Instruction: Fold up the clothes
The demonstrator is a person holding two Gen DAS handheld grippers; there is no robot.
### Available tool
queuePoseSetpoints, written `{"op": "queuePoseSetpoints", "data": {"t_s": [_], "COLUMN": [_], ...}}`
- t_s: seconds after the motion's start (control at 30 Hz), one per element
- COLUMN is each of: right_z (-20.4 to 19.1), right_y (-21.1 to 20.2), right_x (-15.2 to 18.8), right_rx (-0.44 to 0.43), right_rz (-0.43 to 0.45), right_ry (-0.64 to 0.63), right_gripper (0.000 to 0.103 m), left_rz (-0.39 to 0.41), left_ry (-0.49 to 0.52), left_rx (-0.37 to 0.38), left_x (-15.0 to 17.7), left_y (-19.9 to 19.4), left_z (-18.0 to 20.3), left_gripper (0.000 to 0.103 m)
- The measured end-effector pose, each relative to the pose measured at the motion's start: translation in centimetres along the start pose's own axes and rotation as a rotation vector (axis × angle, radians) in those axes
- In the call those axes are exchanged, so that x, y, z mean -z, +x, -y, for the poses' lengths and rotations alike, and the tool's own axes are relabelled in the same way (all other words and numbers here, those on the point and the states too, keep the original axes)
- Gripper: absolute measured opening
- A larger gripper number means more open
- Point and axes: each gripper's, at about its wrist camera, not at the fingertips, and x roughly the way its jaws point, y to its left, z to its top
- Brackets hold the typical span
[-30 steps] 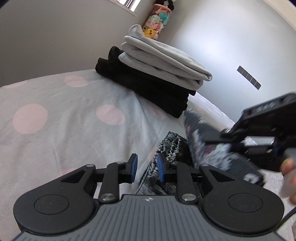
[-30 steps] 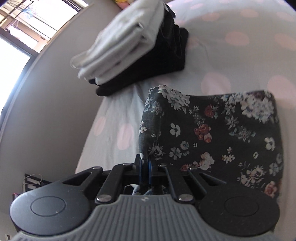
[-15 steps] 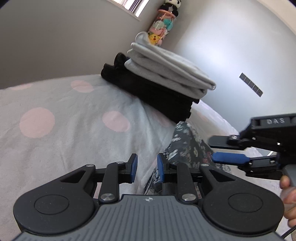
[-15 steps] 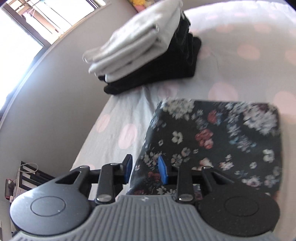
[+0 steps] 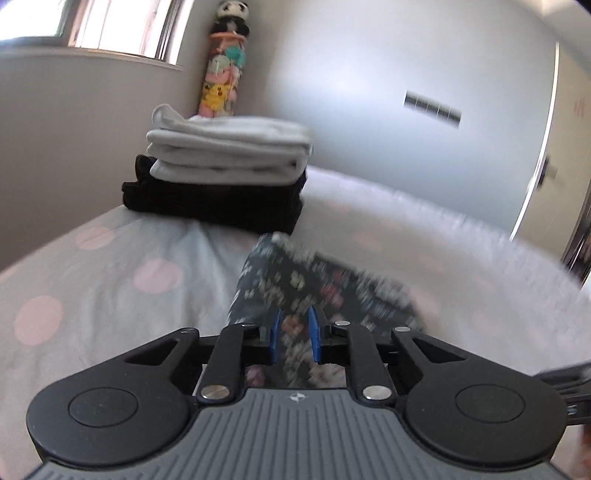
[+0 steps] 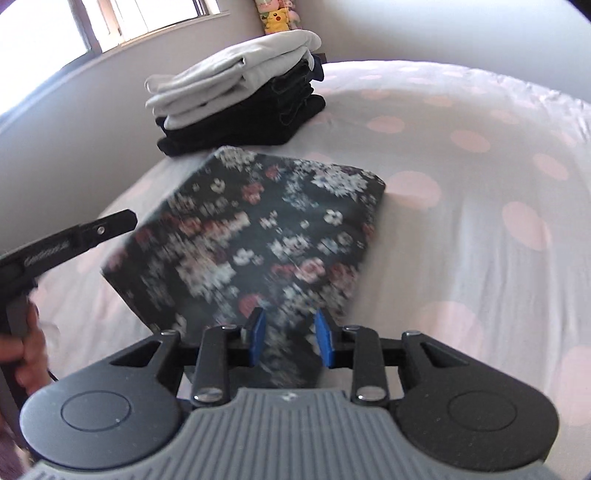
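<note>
Bed (image 6: 480, 155) with pale sheet and pink dots fills both views; grey walls, window (image 5: 110, 29) at 11 o'clock, tall tube of plush toys (image 5: 221, 77) in the corner, door edge at 3 o'clock in the left view. Stack of folded clothes (image 6: 236, 99), white over black, at 12 o'clock by the wall. Dark floral garment (image 6: 258, 236) lies folded flat on the bed, just in front of the stack, blurred by motion. Left tongs (image 5: 293, 334) spread, nothing between them, over the garment's near edge. Right tongs (image 6: 291, 338) spread wide, empty, above the near edge. A hand (image 6: 26, 354) at 9 o'clock grips the left tool. Versus 1 s ago: right tongs were pinching the garment's lifted corner; now released, garment lies flat, both cameras pulled back.
</note>
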Motion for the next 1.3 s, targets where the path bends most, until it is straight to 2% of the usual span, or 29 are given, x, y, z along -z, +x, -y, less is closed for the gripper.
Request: {"op": "queuePoseSetpoints", "data": {"t_s": [0.2, 0.33, 0.5, 0.63, 0.8, 0.9, 1.07, 1.17, 1.3], "right_z": [0.2, 0.3, 0.3, 0.5, 0.6, 0.4, -0.2, 0.1, 0.3], "right_y": [2.3, 3.9, 4.9, 4.9, 4.0, 2.6, 1.9, 3.1, 5.1], "right_x": [1.1, 1.7, 2.3, 2.0, 1.6, 1.6, 0.3, -1.8, -3.7], "right_rx": [0.010, 0.009, 0.022, 0.011, -0.003, 0.002, 0.028, 0.048, 0.074], "right_rz": [-0.008, -0.026, -0.031, -0.045, -0.054, 0.002, 0.084, 0.085, 0.068], "right_ry": [-0.063, -0.069, -0.086, -0.075, -0.052, -0.061, -0.128, -0.150, -0.177], "right_gripper": [0.034, 0.034, 0.035, 0.035, 0.035, 0.034, 0.034, 0.034, 0.034], "left_rz": [-0.124, -0.158, -0.184, -0.177, -0.099, -0.052, 0.010, 0.006, -0.025], "left_ry": [0.034, 0.066, 0.100, 0.106, 0.126, 0.138, 0.140, 0.114, 0.141], "left_rx": [-0.063, -0.115, -0.154, -0.165, -0.159, -0.155, -0.177, -0.186, -0.195], "left_x": [2.1, 2.6, 3.2, 3.1, 2.6, 2.3, 1.5, 0.7, 0.7], "left_y": [3.7, 5.1, 6.1, 6.1, 4.8, 4.1, 4.4, 5.3, 6.6], "left_z": [-0.9, -1.0, -0.5, -0.4, 0.1, 0.4, 0.5, 0.3, 0.9], "left_gripper": [0.010, 0.002, 0.002, 0.002, 0.004, 0.009, 0.009, 0.009, 0.009]}}
